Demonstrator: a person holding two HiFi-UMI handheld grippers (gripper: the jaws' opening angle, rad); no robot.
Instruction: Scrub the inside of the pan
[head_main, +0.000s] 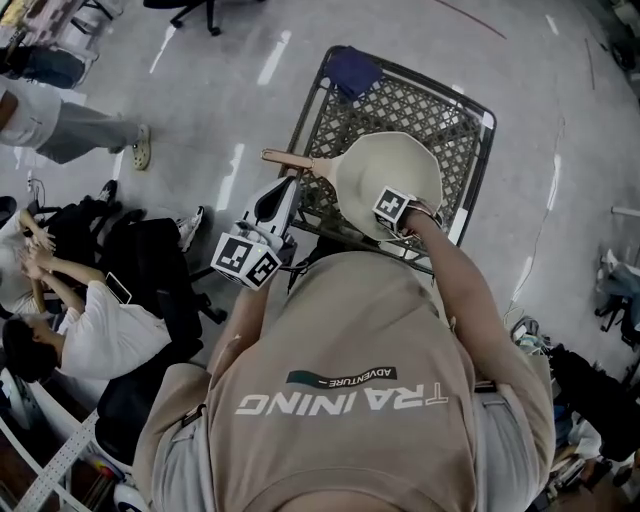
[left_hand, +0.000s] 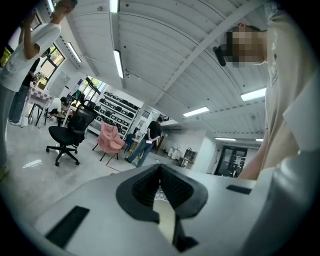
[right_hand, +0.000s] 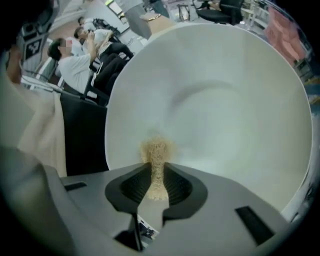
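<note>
A cream pan (head_main: 365, 165) with a wooden handle (head_main: 287, 160) is held tilted over a mesh cart. In the head view my left gripper (head_main: 288, 185) reaches up to that handle from below. Its jaws stand closed in the left gripper view (left_hand: 160, 172), which looks up at the ceiling and shows only a pale strip in the gap. My right gripper (right_hand: 156, 172) is shut on a tan fibrous scrubber (right_hand: 157, 150), whose frayed tip touches the pan's white inside (right_hand: 215, 100) near the lower rim. In the head view only the right gripper's marker cube (head_main: 397, 207) shows, over the pan.
The metal mesh cart (head_main: 425, 105) stands right under the pan, with a dark blue thing (head_main: 352, 70) at its far corner. People sit on the floor at the left (head_main: 90, 330) beside black bags (head_main: 150, 260). A black office chair (left_hand: 67, 132) stands farther off.
</note>
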